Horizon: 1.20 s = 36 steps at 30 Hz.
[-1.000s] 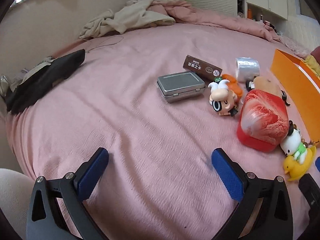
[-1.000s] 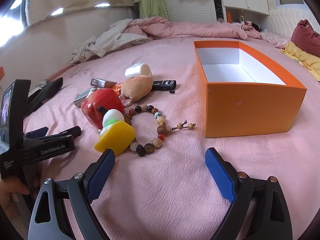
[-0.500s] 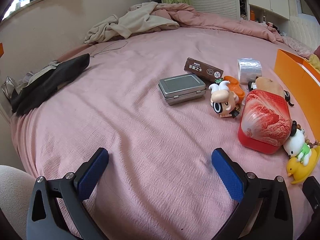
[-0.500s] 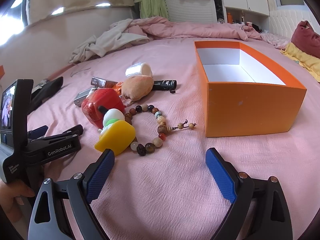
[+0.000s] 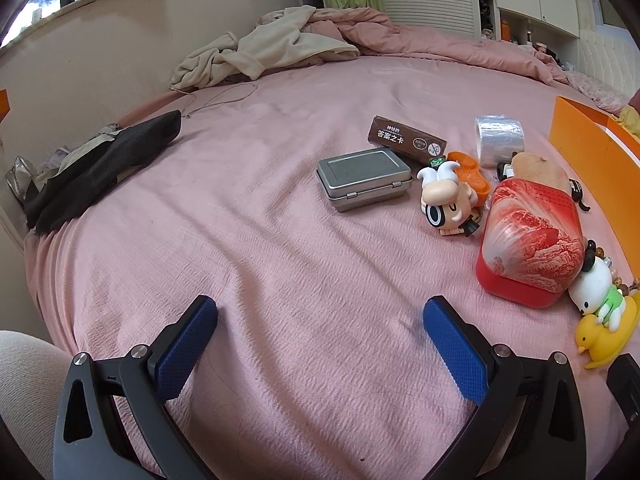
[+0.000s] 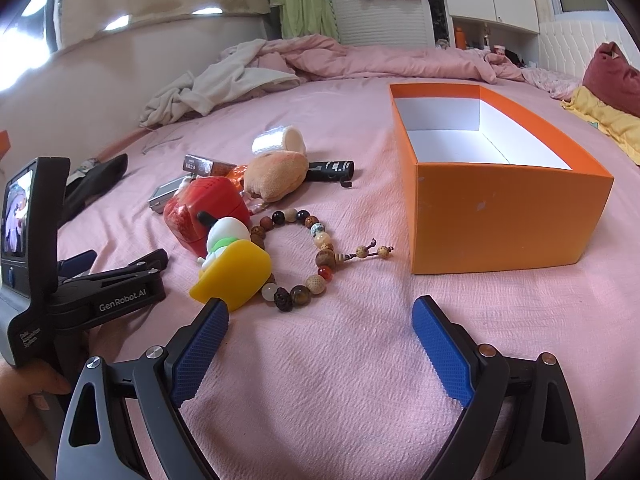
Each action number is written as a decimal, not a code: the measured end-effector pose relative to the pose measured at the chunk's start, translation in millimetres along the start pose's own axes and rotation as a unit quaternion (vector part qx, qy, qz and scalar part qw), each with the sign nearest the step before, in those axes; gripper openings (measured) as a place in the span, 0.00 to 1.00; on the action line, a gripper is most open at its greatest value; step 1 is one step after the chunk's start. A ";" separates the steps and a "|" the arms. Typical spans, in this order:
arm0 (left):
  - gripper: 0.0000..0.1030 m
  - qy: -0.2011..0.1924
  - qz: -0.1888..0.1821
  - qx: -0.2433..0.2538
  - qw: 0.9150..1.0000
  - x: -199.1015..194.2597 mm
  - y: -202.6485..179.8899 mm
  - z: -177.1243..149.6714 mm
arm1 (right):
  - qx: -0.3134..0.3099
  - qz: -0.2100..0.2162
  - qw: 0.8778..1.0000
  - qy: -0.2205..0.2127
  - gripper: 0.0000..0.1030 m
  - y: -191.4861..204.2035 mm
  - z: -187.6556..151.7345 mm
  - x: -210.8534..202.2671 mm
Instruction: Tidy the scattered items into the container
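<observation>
— How are the two grippers set?

— The left gripper (image 5: 320, 324) is spread wide over bare pink bedspread (image 5: 248, 240), with nothing held between its blue pads. The right gripper (image 6: 320, 320) is likewise spread and empty, its left pad just beside the yellow duck toy (image 6: 232, 276).

— Where is the container found?

— The orange box (image 6: 500, 216) is seen to the right in the right wrist view, upright and open, its white inside bare. Only its near edge is caught at the far right of the left wrist view.

— And the scattered items?

— They are grouped to the left of the box. A bead bracelet (image 6: 316, 256) is laid flat between the duck toy and the box, apart from the box. A red box (image 5: 532, 240) with a marbled lid is placed beside the duck toy, and a cartoon figurine (image 5: 448, 200) is lying against its far-left side. A grey metal tin (image 5: 364, 178) is set further left, with a brown card box (image 5: 404, 140) behind it. A roll of silvery tape (image 5: 500, 140), a tan plush toy (image 6: 276, 172) and a black tube (image 6: 332, 170) are seen further back.

— Anything else on the bed?

— Dark fabric (image 5: 100, 164) is draped at the left edge and crumpled clothing (image 5: 260, 56) is heaped at the far side.
</observation>
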<state>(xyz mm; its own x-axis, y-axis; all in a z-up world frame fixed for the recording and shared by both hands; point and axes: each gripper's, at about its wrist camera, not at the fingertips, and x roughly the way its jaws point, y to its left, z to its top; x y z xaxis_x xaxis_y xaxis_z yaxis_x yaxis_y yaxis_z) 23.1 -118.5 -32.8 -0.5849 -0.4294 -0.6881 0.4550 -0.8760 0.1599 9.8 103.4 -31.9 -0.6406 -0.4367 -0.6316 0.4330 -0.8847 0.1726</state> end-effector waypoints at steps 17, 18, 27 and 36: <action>1.00 -0.006 0.011 0.004 1.000 -2.8 -8.1 -2.2 | 0.001 0.005 1.000 -0.003 0.93 0.1 -0.3 0.3; 1.00 -0.006 0.011 0.005 1.000 -3.4 -9.1 -2.4 | 0.000 0.005 1.000 -0.002 0.93 -0.1 -0.2 0.6; 1.00 -0.006 0.013 0.006 1.000 -3.1 -11.0 -2.1 | -0.003 0.006 1.000 0.000 0.94 0.1 -1.1 1.5; 1.00 -0.006 0.013 0.005 1.000 -3.6 -11.8 -2.5 | -0.010 0.004 1.000 0.005 0.97 1.4 -1.2 2.8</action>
<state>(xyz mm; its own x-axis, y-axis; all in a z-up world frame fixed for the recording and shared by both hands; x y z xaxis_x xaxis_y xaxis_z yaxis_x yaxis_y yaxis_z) 21.5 -106.0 -33.9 -0.5812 -0.4555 -0.6743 0.4635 -0.8664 0.1858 9.4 101.2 -34.3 -0.6299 -0.4428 -0.6381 0.4517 -0.8772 0.1627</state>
